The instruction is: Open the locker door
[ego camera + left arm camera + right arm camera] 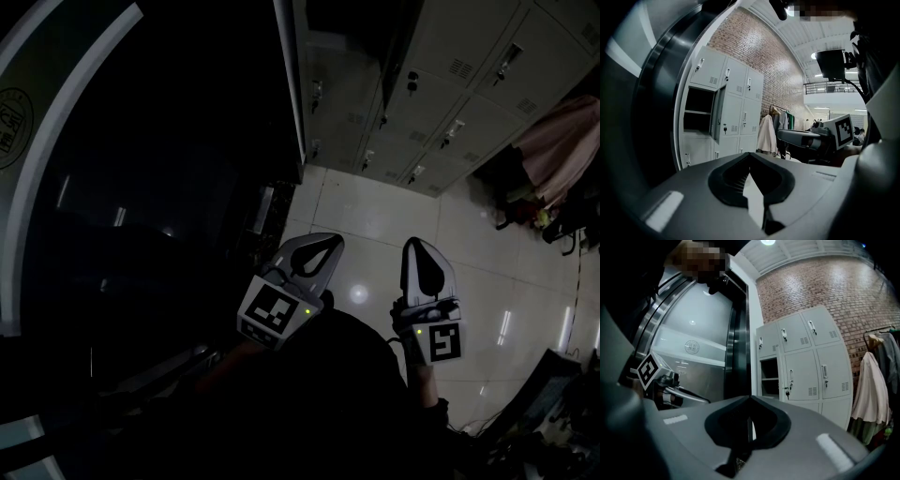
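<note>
Okay, big stuff first: a brick wall [843, 291] at the back, a grey locker bank [815, 362] standing against it, and pale tiled floor [375, 220] in front. A curved dark glass wall [651, 93] sits just left of the lockers. The bank is well ahead of both grippers and nothing touches it.

One locker door [719, 111], in the leftmost column and second row from the top, is swung outward. Its compartment [697, 112] is dark inside and shows a shelf; the doors around it sit flush. Coats [767, 133] hang on a rack to the right of the bank.

I have the left gripper [326, 244] and right gripper [419, 246] side by side, low, pointed toward the lockers and apart from each other. The left jaws are closed tip to tip with nothing between them, and the right jaws are the same. A small key [787, 392] hangs beside the open compartment; probably it sits in the swung door's lock, but it's too small to say.
</note>
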Demonstrator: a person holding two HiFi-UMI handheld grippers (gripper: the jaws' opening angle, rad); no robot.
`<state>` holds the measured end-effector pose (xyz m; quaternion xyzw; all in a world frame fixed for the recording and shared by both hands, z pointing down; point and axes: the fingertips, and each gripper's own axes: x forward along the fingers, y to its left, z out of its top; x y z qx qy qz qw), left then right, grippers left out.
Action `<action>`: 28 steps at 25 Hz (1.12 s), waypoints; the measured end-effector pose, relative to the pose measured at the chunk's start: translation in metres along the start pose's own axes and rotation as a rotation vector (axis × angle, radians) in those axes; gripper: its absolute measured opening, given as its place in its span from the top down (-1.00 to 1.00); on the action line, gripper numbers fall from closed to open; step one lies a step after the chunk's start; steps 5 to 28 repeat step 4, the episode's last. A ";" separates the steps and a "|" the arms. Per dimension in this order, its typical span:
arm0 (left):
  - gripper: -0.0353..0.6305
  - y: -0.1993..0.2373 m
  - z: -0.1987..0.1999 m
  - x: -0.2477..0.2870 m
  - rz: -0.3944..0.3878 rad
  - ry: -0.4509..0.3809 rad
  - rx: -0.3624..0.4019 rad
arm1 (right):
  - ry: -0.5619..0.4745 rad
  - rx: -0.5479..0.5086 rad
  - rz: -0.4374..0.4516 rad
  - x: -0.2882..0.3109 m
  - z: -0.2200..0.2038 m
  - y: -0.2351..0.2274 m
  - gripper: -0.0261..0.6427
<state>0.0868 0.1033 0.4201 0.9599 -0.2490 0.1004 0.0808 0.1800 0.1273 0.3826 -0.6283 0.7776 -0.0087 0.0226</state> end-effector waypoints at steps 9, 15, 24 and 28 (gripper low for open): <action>0.86 0.000 0.001 0.000 -0.002 -0.001 0.003 | 0.001 0.000 0.000 0.000 0.001 0.001 0.90; 0.86 0.000 0.001 0.000 -0.002 -0.001 0.003 | 0.001 0.000 0.000 0.000 0.001 0.001 0.90; 0.86 0.000 0.001 0.000 -0.002 -0.001 0.003 | 0.001 0.000 0.000 0.000 0.001 0.001 0.90; 0.86 0.000 0.001 0.000 -0.002 -0.001 0.003 | 0.001 0.000 0.000 0.000 0.001 0.001 0.90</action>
